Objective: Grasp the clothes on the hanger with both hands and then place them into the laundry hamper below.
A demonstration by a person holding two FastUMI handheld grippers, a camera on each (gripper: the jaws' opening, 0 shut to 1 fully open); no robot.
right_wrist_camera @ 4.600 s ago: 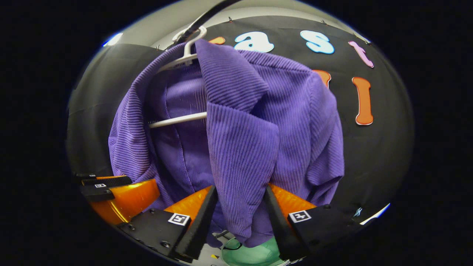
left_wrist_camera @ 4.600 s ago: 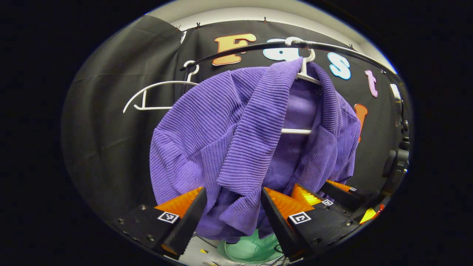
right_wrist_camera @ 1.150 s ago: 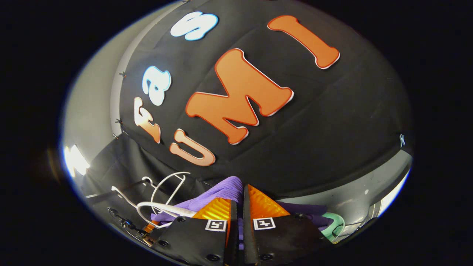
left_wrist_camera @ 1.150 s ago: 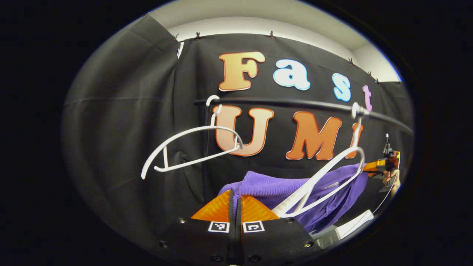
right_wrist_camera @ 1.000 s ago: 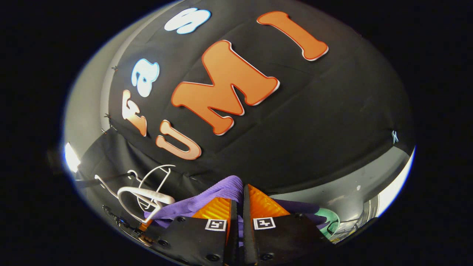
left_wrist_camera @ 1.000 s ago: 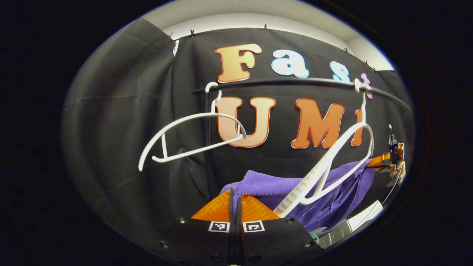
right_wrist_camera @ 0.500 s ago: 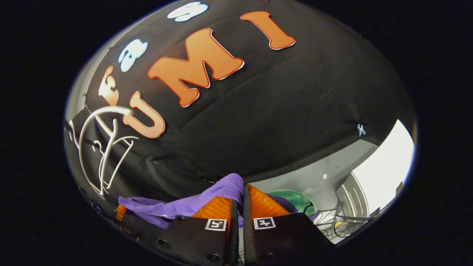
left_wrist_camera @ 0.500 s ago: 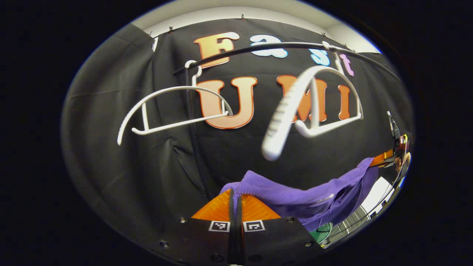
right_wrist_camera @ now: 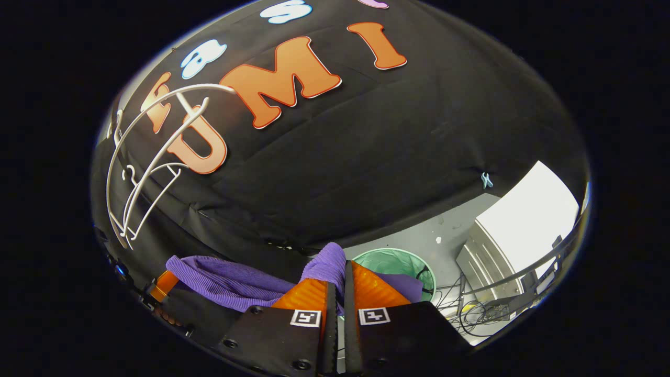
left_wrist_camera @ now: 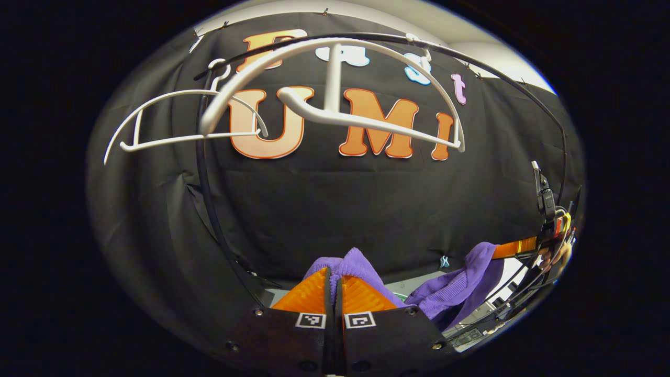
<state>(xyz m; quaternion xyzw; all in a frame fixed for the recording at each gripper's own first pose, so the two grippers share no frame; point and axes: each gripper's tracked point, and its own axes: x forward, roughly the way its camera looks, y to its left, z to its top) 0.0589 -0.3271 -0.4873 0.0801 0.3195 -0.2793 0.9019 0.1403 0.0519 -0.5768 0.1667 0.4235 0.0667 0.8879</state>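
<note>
The purple ribbed garment (left_wrist_camera: 454, 293) is off its hanger and hangs stretched between both grippers. My left gripper (left_wrist_camera: 333, 270) is shut on a bunched fold of it at the bottom of the left gripper view. The right gripper (left_wrist_camera: 515, 247) holds the other end at the far right. In the right gripper view my right gripper (right_wrist_camera: 339, 268) is shut on the purple garment (right_wrist_camera: 225, 281), which runs left to the left gripper (right_wrist_camera: 163, 283). The green laundry hamper (right_wrist_camera: 396, 261) stands on the floor just beyond the right gripper's fingers.
Two bare white hangers (left_wrist_camera: 335, 84) (left_wrist_camera: 172, 118) hang on the black rail (left_wrist_camera: 487, 65) above. The same hangers (right_wrist_camera: 141, 162) show at the left of the right gripper view. A white cabinet (right_wrist_camera: 523, 220) and loose cables (right_wrist_camera: 471, 309) lie right of the hamper.
Both grippers closed on the garment, pulled it off the hanger and have come down with it. The freed hanger swings up on the rail. The hamper has come further into the right gripper view.
</note>
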